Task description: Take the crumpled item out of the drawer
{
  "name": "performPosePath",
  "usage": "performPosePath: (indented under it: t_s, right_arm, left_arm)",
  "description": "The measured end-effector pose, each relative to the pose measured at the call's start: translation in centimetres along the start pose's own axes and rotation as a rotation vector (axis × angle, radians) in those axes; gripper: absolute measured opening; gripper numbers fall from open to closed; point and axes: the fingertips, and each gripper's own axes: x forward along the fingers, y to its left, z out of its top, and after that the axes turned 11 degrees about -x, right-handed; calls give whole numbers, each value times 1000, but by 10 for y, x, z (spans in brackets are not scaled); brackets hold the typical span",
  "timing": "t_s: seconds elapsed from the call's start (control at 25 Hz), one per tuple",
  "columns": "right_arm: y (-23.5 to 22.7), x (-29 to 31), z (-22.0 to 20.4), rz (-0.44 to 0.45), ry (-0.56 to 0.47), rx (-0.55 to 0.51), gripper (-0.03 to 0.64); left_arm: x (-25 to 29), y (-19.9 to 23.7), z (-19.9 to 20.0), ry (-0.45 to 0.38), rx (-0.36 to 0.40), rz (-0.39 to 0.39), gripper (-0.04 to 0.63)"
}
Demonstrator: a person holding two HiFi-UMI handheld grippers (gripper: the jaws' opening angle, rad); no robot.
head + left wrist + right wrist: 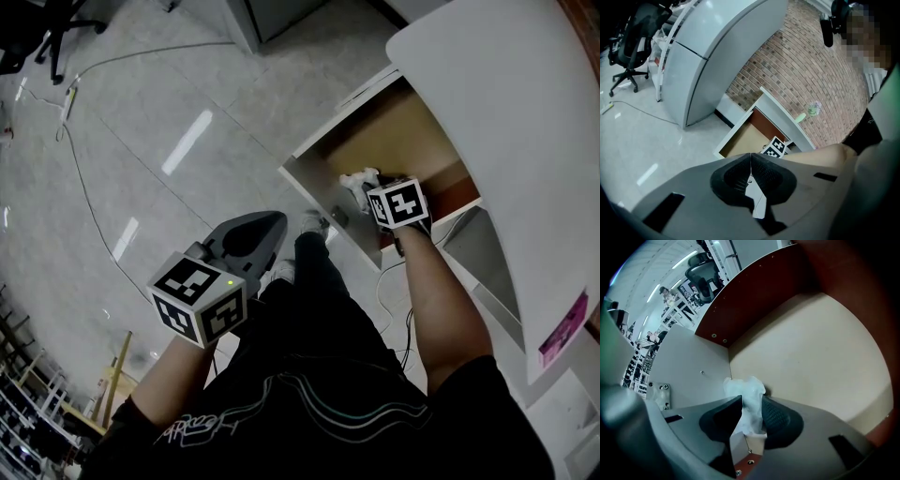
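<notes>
The open drawer [398,131] has a pale bottom [811,348] and reddish-brown side walls. A crumpled white item [745,391] sits near the drawer's inner corner, and in the head view the crumpled item [356,179] shows just beyond the marker cube. My right gripper [751,405] reaches into the drawer, and both pads press on the white wad. In the head view the right gripper [367,190] is at the drawer's near side. My left gripper [265,228] hangs outside the drawer above the floor. Its jaws are together with nothing held, as the left gripper [751,157] view shows.
A white desk top [506,112] overhangs the drawer on the right. A curved grey cabinet [708,51] and an office chair [630,47] stand on the glossy floor. Cables [84,187] run across the floor. A brick wall [811,70] is behind the desk.
</notes>
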Motion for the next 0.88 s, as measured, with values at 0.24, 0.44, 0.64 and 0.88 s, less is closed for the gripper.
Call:
performPosePath:
  t_s: [0.24, 0.44, 0.64, 0.88]
  right_arm:
    - [3, -1, -2, 23, -2, 9, 98]
    - [9, -18, 5, 17, -35, 20, 83]
    - [20, -48, 12, 21, -105, 56, 78]
    - [27, -120, 27, -44, -237, 95, 77]
  left_arm:
    - [-2, 3, -5, -1, -12, 11, 23]
    - [-14, -2, -6, -5, -6, 12, 23]
    - [-31, -14, -4, -17, 16, 2, 23]
    - [-60, -46, 1, -42, 57, -20, 23]
